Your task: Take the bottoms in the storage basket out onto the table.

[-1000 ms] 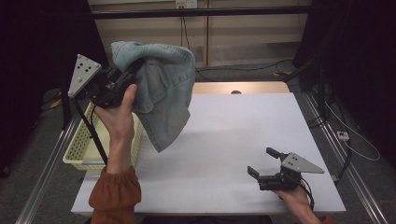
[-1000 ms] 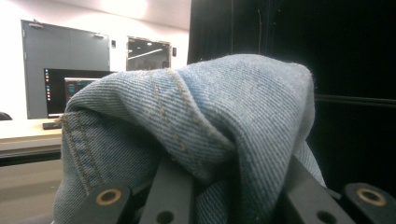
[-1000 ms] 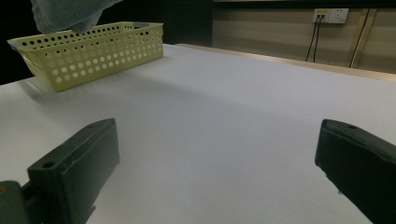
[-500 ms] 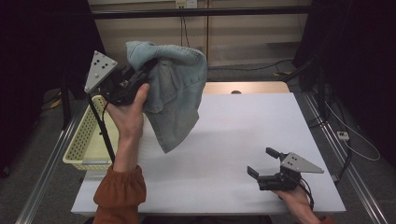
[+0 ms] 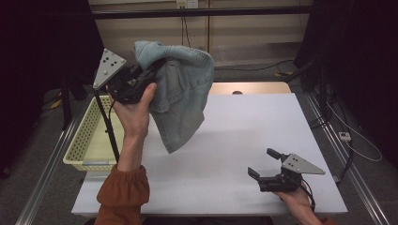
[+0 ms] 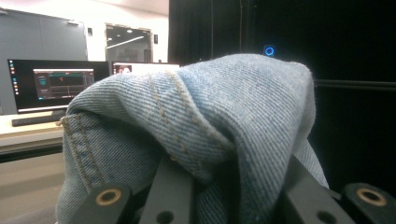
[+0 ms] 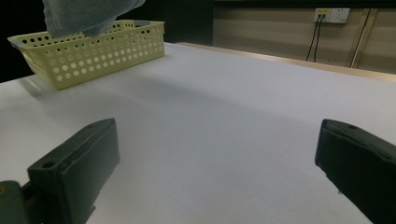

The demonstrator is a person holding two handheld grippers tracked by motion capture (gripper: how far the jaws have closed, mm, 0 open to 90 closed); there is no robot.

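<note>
A light blue denim garment (image 5: 180,101) hangs in the air over the left part of the white table (image 5: 244,136). My left gripper (image 5: 155,65) is raised high and shut on its bunched top edge. In the left gripper view the denim (image 6: 196,126) drapes over both jaws and hides their tips. My right gripper (image 5: 264,164) rests near the table's front right corner, open, with nothing between its jaws. The right gripper view shows its two black fingers (image 7: 79,163) wide apart over bare table, with the garment's lower end (image 7: 84,16) dangling at the top left.
A pale yellow perforated basket (image 5: 87,140) stands at the table's left edge, below the left hand, and appears far left in the right gripper view (image 7: 88,51). A black cable (image 5: 109,129) trails down from the left gripper. Dark curtains surround the table.
My left hand has carried the denim garment a little to the right and slightly up, away from the basket. The right gripper has stayed where it was.
</note>
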